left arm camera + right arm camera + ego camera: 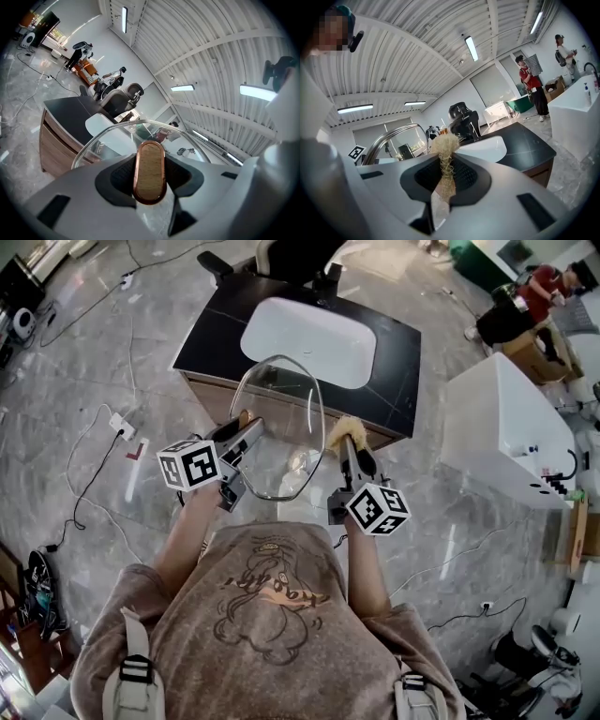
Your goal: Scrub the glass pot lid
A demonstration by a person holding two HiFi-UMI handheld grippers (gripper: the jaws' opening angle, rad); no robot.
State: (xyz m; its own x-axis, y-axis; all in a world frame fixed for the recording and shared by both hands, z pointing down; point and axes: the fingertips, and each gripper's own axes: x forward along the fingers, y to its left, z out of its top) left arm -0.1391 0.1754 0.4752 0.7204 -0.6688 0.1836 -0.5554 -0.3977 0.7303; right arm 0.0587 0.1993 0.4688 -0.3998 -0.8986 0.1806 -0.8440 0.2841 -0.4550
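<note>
The glass pot lid (281, 427) stands on edge in the air between my grippers, in front of the counter. Its metal rim (140, 123) arcs across the left gripper view. My left gripper (246, 425) is shut on the lid's wooden knob (150, 171), which has a copper edge and fills the gap between the jaws. My right gripper (348, 444) is shut on a tuft of pale fibre scrubber (446, 146), seen as a yellow scrubber (343, 431) at the lid's right edge. The lid's rim (391, 133) shows just left of the scrubber; whether they touch I cannot tell.
A black counter (394, 371) with a white basin (309, 338) stands just ahead, an office chair (291, 254) behind it. A white tub (502, 427) is at the right. Cables and a power strip (122, 426) lie on the marble floor at left. A person (539, 287) is at far right.
</note>
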